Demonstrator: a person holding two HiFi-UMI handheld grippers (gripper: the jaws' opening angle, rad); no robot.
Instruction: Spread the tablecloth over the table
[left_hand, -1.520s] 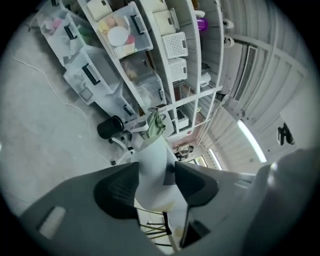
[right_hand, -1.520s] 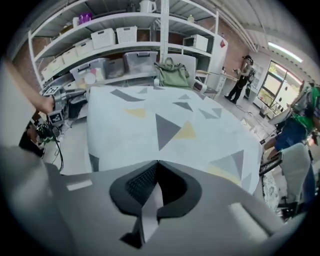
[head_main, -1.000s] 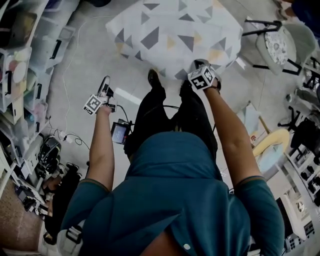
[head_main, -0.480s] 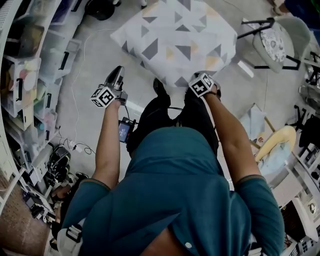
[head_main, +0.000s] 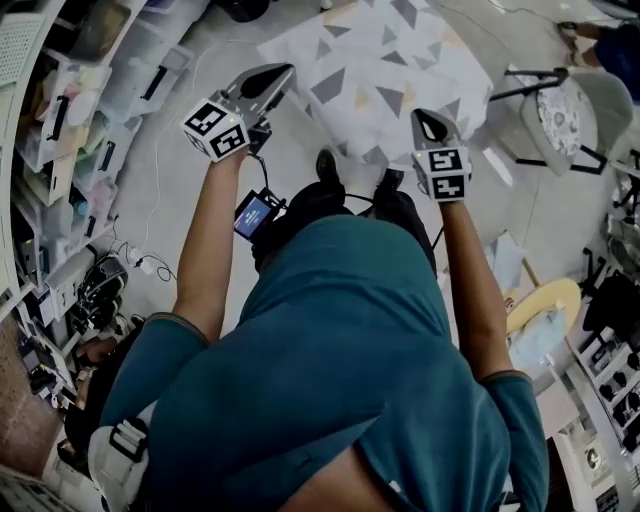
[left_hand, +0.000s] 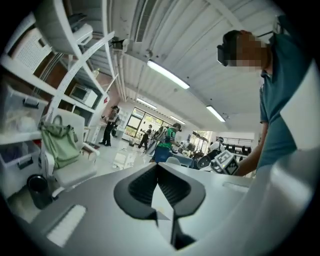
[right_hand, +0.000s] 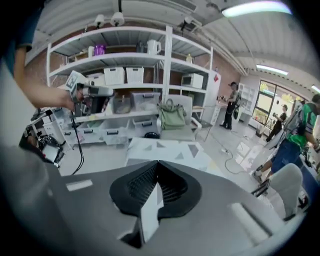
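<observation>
Tablecloth (head_main: 385, 65) ahead; shelves (head_main: 70, 110) left of it; chair (head_main: 565, 95) right.

Head view was dim and muted, with flat light and no hard shadows; the floor (head_main: 180, 180) read grey and underexposed, and the wide lens bent the edges. Both gripper views were brighter, lit by ceiling tube lights (left_hand: 167, 75) blown out to white, plus daylight glare from far windows (right_hand: 265, 102). Both had heavy fisheye and black corners. Left gripper (left_hand: 158, 166) and right gripper (right_hand: 157, 164) sat close to the lens and looked soft.
</observation>
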